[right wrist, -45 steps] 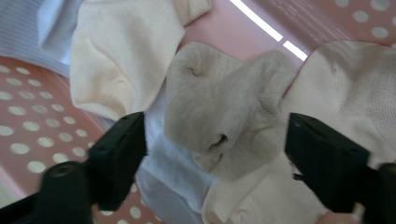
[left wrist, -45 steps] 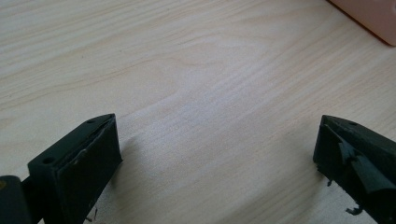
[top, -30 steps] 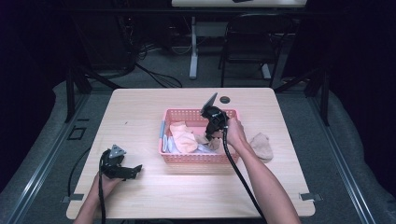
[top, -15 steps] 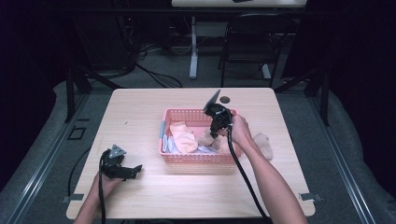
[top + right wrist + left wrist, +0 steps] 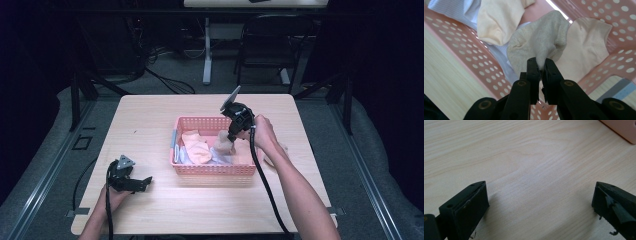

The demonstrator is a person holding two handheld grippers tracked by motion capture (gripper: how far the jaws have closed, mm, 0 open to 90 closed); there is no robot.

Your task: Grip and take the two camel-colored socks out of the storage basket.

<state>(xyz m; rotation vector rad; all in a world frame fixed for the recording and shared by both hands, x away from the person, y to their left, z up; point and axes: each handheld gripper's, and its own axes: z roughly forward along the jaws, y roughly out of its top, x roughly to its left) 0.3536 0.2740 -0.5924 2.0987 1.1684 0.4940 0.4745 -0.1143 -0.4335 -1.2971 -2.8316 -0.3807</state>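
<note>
A beige sock [image 5: 539, 42] hangs at the centre of the right gripper view, its edge pinched between the closed jaws of the right gripper [image 5: 540, 75], which have just been closing on it. In the high view the same sock dangles just right of centre, over the inside of the pink basket [image 5: 212, 169], with the right gripper [image 5: 231, 141] pointing down from above it. Below the sock in the right gripper view lie a cream sock [image 5: 499, 20] at the upper left, a pale pink sock [image 5: 586, 47] at the right, and a white cloth [image 5: 454, 10] along the basket's perforated wall. At the lower left of the high view the left gripper [image 5: 145, 181] rests on the wooden table [image 5: 150, 125], well apart from the basket; its jaws stand wide apart with nothing between them.
</note>
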